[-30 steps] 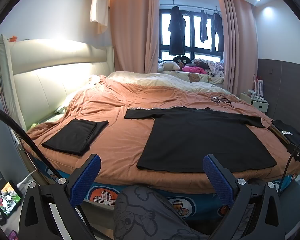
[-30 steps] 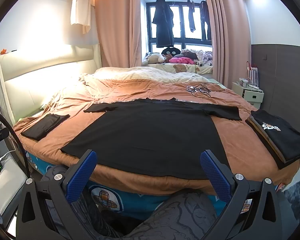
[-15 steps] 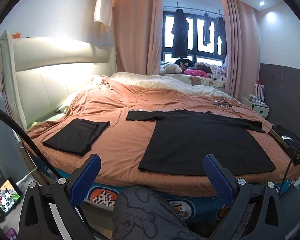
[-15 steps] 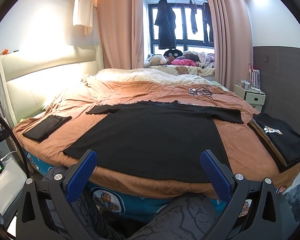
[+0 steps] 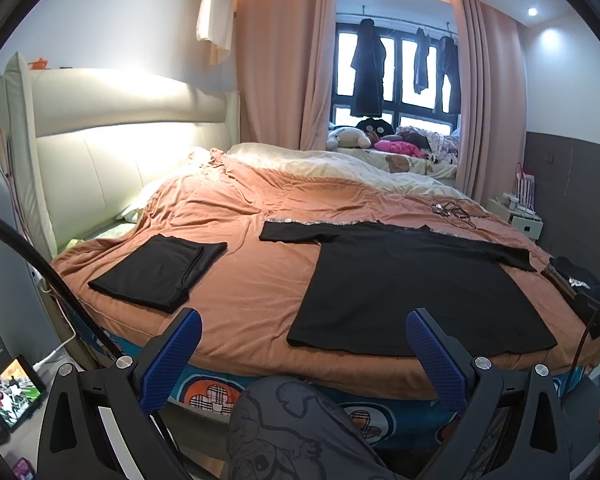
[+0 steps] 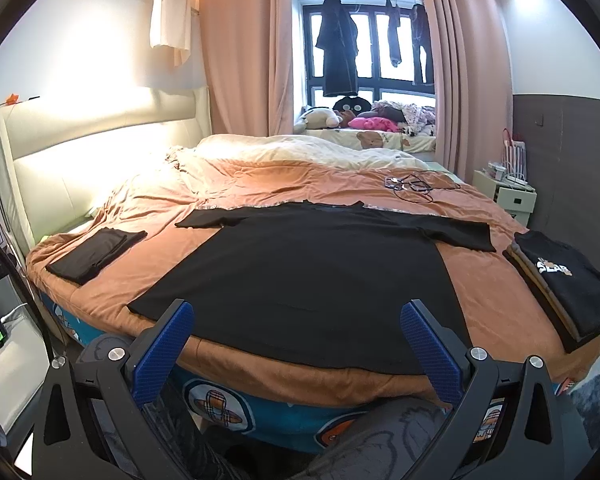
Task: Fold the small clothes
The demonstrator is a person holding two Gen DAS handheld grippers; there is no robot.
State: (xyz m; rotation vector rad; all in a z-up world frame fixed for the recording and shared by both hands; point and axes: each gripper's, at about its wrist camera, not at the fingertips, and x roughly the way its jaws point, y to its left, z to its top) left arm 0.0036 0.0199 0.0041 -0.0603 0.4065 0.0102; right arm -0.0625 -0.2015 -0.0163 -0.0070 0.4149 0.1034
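We judge that we are at the start of a fold: the black short-sleeved cotton T-shirt (image 5: 412,284) (image 6: 308,268) lies spread flat on the bed's rust-orange, softly wrinkled bedspread (image 5: 260,280) (image 6: 260,184), sleeves out to either side, hem toward us near the bed's front edge, and nothing grips it yet. Our left gripper (image 5: 304,344) hangs off the bed's edge with its blue, cross-hatched fingers (image 5: 172,356) spread wide and empty; our right gripper (image 6: 296,336) is likewise held short of the hem, its textured blue fingers (image 6: 428,348) wide apart with nothing between them. The next move, as we see it, calls for each gripper to come forward and pinch a thin single edge of cloth, probably a sleeve or a hem corner, and the fabric looks limp and matte, so it should drape and slide rather than hold a crease by itself; lifting only one layer cleanly off the soft cover may be the delicate part. To the left lies a folded black garment in a neat flat rectangle (image 5: 160,272) (image 6: 96,252), well apart from the shirt. At the right edge of the bed sits a stack of folded clothes topped by a black shirt with white lettering (image 6: 556,276), which suggests some pieces are done. A tangle of thin dark cables (image 6: 416,188) rests farther back on the bedspread, clear of the work.
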